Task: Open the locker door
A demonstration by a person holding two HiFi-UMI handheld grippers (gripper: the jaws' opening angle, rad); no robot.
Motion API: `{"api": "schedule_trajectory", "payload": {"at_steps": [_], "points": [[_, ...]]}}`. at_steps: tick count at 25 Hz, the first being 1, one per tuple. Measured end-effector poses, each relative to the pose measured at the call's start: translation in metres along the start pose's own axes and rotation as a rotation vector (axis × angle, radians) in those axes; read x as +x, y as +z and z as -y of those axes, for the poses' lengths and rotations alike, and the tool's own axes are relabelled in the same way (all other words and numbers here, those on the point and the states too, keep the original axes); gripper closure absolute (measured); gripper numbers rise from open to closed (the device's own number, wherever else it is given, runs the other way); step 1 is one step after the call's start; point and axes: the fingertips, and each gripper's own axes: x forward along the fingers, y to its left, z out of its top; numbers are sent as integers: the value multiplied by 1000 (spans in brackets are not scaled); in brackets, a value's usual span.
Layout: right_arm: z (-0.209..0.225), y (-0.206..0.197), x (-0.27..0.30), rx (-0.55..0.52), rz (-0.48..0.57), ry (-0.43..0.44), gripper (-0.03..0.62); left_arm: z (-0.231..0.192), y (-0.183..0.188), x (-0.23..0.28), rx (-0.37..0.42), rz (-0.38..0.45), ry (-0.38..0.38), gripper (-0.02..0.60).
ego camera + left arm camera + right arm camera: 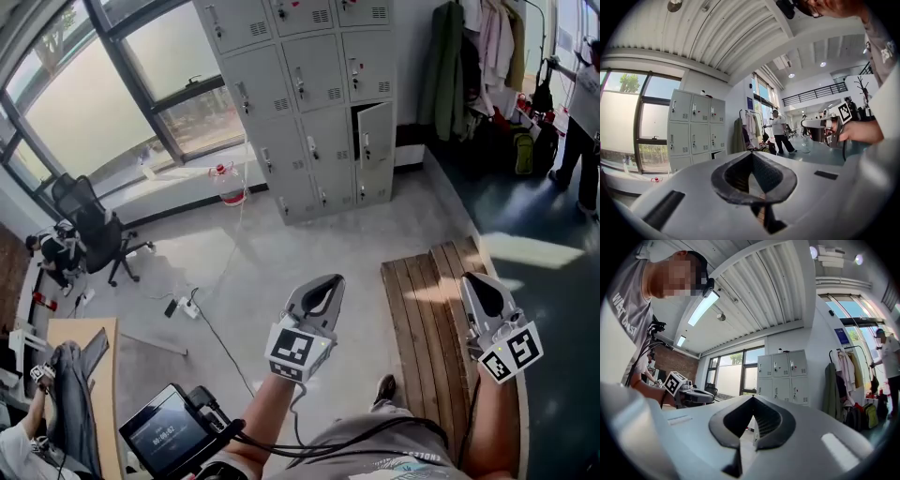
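The grey sheet-metal locker bank (309, 103) is seen well apart from both grippers, straight ahead across the smooth concrete floor (309, 239). Its flat rectangular doors stand upright, and 1 lower door (374, 139) is ajar. The left gripper (322, 284) is judged better lined up with it than the right gripper (480, 284), which is held over a slatted wooden bench (422, 309). Both pairs of jaws are closed on nothing.

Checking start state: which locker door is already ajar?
The right-column door, second row from the bottom: it stands ajar beside a dark gap; the others sit flush.
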Motion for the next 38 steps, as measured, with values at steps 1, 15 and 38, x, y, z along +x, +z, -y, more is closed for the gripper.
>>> {"api": "schedule_trajectory", "payload": {"at_steps": [1,15,38], "points": [[14,1,6,3,-3,7,602,-3,3,14,-4,4,12,574],[116,-4,144,-31,5,145,600,-97,27,132,-4,63,161,574],[196,-48,448,-30,27,55,600,-369,14,277,37,64,78,574]]}}
